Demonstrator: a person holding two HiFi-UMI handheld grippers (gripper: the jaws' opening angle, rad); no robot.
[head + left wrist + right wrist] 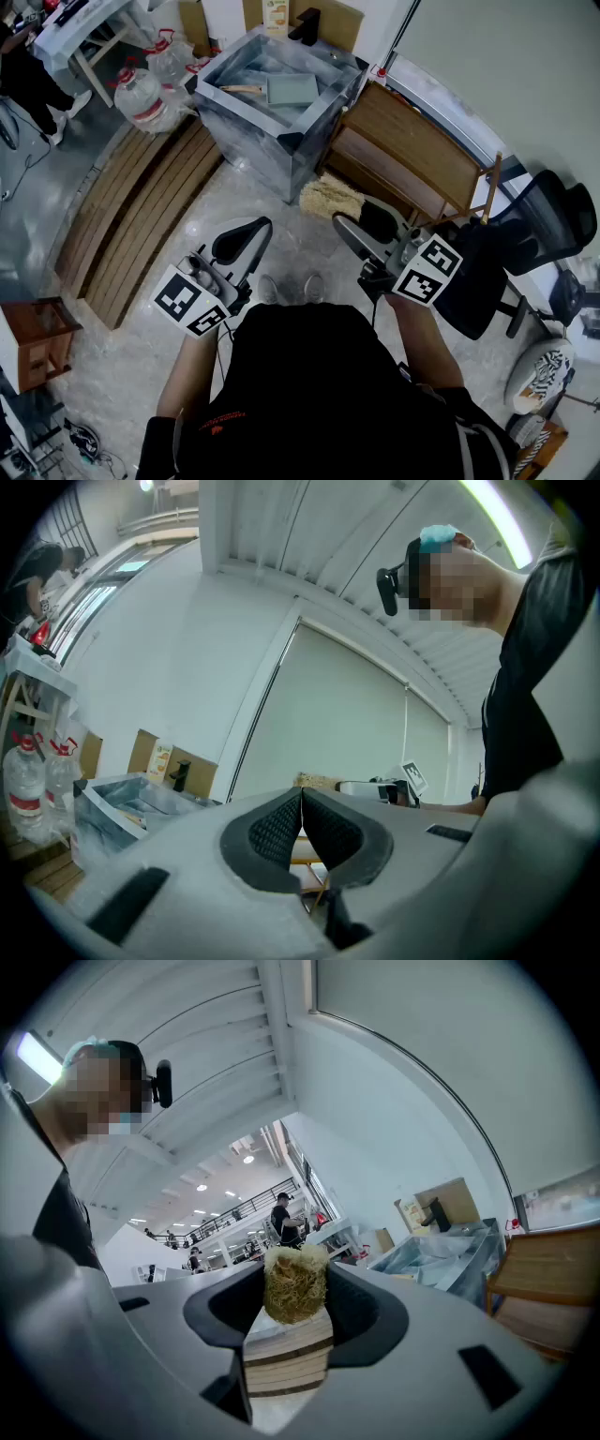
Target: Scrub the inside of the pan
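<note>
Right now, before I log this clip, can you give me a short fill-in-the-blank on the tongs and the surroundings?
The right tongs are ____ on the straw-coloured fibrous scrubber.
The left tongs, pressed together, hold ____.
In the head view, the clear plastic water bottles stand to the ____ of the silver metal sink.
Missing words: shut; nothing; left.

Water jugs (142,96) stand beside a foil-wrapped sink (255,141) with a black faucet (307,24). Wooden planks (141,216) lie on the floor to its left. A wooden bench (412,150) stands to its right, near a black chair (553,220).
</note>
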